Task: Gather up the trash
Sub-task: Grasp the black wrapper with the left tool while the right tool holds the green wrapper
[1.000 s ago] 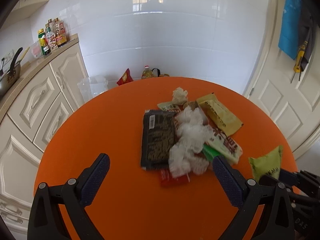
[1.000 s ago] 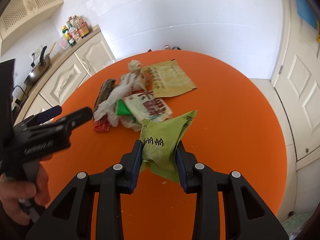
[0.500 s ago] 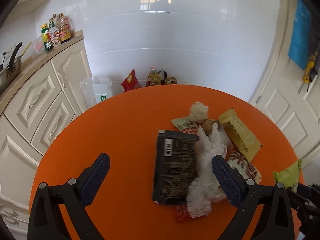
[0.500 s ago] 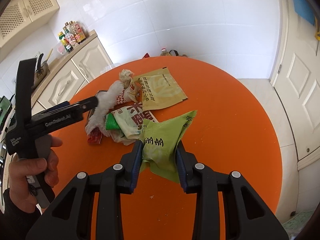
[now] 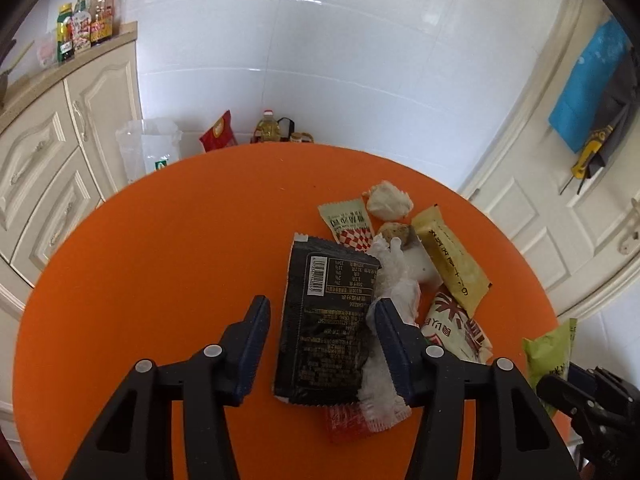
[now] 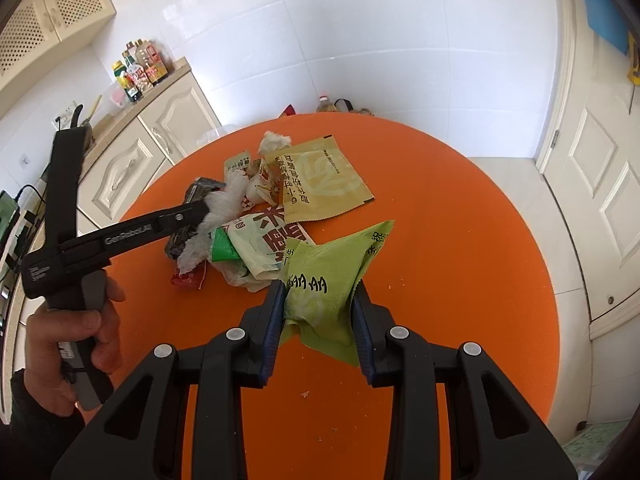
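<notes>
Left gripper [image 5: 322, 344] is over the trash pile on the orange table [image 5: 160, 280], jaws closing around the black wrapper [image 5: 328, 320], which lies flat between them; pads not yet pressing it, and the left pad is apart from the wrapper's edge. The straddle looks meant to pinch the wrapper from both long sides. White foam netting [image 5: 394, 280] crowds the right pad and may get caught in the pinch. A red scrap [image 5: 346, 420] pokes out under the wrapper's near end. Further right lie a tan sachet [image 5: 452, 264], a printed white bag [image 5: 456, 324] and a crumpled tissue [image 5: 388, 200], toward the table's right edge. Right gripper [image 6: 320, 312] is pressed onto a green packet [image 6: 328, 272], held clear above the table, likely parked while the left works.
</notes>
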Demonstrator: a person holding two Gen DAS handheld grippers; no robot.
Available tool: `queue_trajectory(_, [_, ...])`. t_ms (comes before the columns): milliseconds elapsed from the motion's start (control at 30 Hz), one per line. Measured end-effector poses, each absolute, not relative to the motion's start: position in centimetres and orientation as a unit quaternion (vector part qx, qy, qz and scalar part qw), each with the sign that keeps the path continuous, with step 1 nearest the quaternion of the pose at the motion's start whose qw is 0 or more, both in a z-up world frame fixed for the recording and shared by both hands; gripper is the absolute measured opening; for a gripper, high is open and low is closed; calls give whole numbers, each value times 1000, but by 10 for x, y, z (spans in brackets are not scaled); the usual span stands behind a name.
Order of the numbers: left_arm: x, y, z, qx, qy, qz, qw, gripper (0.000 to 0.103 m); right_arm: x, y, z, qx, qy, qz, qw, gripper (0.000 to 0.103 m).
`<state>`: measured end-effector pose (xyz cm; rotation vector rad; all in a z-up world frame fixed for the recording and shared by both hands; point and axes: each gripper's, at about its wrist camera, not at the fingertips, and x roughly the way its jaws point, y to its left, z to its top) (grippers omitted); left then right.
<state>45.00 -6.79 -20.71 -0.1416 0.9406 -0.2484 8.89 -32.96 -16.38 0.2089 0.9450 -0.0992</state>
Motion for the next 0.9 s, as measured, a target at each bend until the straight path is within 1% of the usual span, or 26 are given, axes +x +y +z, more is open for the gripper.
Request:
queue_trajectory(67, [446,-56,-202,-73,440,-116,888,60,88,-328,-162,98,454,-49,884,32])
queue_trajectory(100, [444,-50,-198,-70,429,-109,894,70,88,-328,-162,97,454,-49,885,32])
queue_trajectory(133, [443,-46,-196,-67,422,-101,899,79,88,-327,-162,97,454,-49,885,32])
queue_trajectory(233, [455,-46,-200,-43,414,-87,905,80,89,-325,-163,96,455,-48,884,32])
queue_trajectory(300, [464,-54,-213,-30,428,-84,900,80,90,-324,-164,98,457,-46,883,32])
queue_trajectory(333, [475,-59,-223,-16,438,-85,895,78,91,-323,-165,97,458,-46,882,32])
queue_trajectory(400, [487,-70,-238,-3,454,-101,885,79,91,-322,-166,97,459,-45,882,32])
queue_trajectory(467, [490,-86,-247,2,457,-114,882,73,91,-321,-165,94,460,-46,882,32])
queue_trajectory(500, [494,-86,-250,-1,458,-118,881,68,91,-322,-166,94,461,-47,881,32])
queue_trajectory(533, [496,-85,-250,-3,456,-118,882,59,91,-322,-166,95,461,-47,881,32])
queue_trajectory(567, [499,-84,-249,-10,457,-127,880,53,92,-323,-166,95,462,-48,881,32])
queue_trajectory(600, [501,-84,-249,-21,461,-140,876,36,91,-324,-166,95,462,-50,880,32])
queue_trajectory(633, [501,-83,-250,-31,465,-150,872,26,91,-324,-166,96,462,-49,880,32])
queue_trajectory(733, [499,-85,-246,-11,456,-147,878,21,88,-323,-163,96,458,-50,882,32])
queue_trajectory(900, [483,-68,-234,-24,439,-138,887,20,78,-322,-154,96,448,-52,887,32])
